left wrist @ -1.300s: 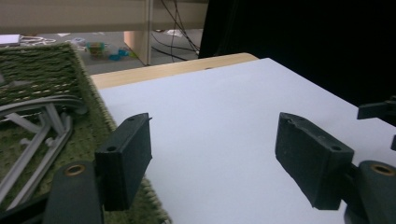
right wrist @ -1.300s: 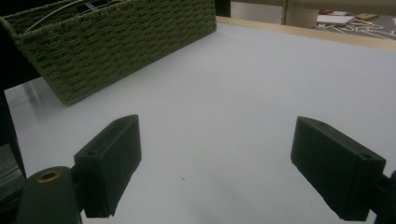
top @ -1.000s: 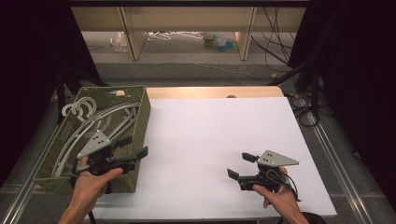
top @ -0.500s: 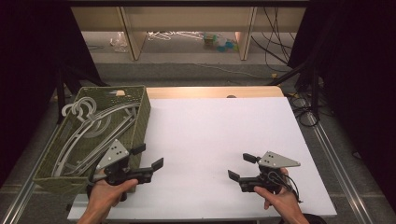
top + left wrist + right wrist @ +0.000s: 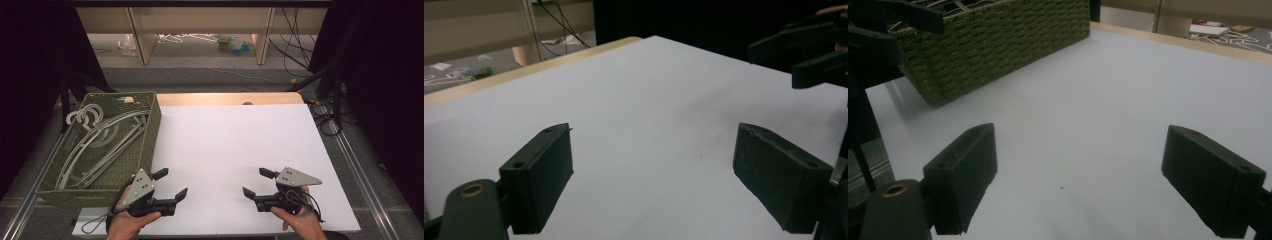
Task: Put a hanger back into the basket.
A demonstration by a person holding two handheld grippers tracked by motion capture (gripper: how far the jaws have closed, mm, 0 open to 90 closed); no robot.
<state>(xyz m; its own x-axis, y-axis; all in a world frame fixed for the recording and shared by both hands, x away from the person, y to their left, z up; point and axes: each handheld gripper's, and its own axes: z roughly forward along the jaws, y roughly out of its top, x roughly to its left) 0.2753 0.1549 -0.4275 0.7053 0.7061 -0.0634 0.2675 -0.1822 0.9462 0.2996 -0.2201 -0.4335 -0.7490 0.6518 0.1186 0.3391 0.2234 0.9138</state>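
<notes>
High view: left claw (image 5: 170, 184) wide, empty, just beside basket (image 5: 148, 145); hangers (image 5: 95, 140) inside; right claw (image 5: 259, 182) wide, empty.
Left gripper view: bare surface (image 5: 649, 100); reaching risks snagging tangled hangers.
Right gripper view: basket wall (image 5: 998, 45) near; a knock could shift it.

From my screen I see a white table (image 5: 235, 150) with a pale wooden strip (image 5: 227, 98) along its far edge. Beyond it lies grey floor (image 5: 200, 75), crossed by black cables (image 5: 295, 45), before a light wooden shelf unit (image 5: 200, 20). Black curtains (image 5: 380, 75) darken both sides, and metal rails (image 5: 365, 175) flank the table
</notes>
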